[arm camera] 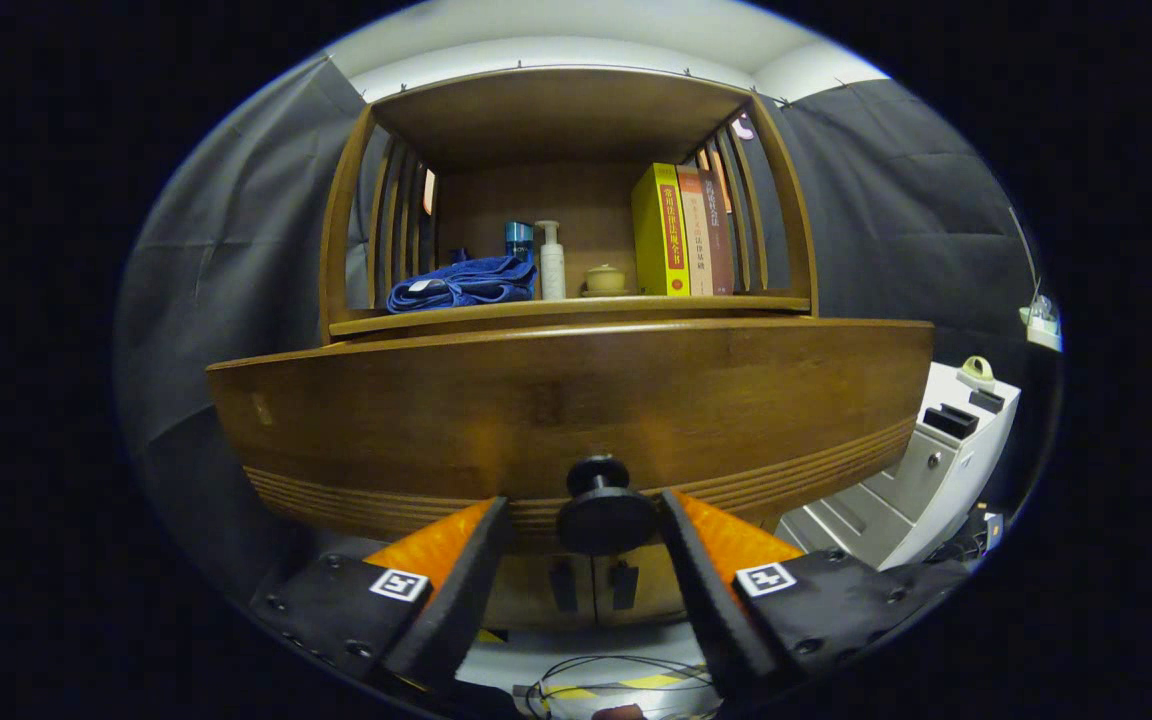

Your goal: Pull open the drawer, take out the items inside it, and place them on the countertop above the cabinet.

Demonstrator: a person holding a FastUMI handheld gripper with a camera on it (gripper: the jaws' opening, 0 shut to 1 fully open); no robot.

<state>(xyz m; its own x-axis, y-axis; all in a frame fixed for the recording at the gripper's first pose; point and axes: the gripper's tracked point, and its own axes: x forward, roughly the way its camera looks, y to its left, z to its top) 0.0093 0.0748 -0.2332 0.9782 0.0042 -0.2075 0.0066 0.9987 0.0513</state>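
Observation:
A wide wooden drawer front (576, 410) stands close ahead, and its inside is hidden. Its round black knob (604, 512) sits between my fingers. My gripper (586, 508) is open around the knob: the right finger (696, 560) lies against the knob's side, while a small gap separates the left finger (466, 570) from it. Above the drawer runs the countertop (576, 312) under an open wooden shelf frame.
On the countertop lie a folded blue towel (461, 283), a white pump bottle (551, 262), a small lidded jar (604, 279) and several upright books (681, 232). Below the drawer are two cabinet doors with black handles (591, 585). A white drawer unit (926, 460) stands to the right; cables (616, 680) lie on the floor.

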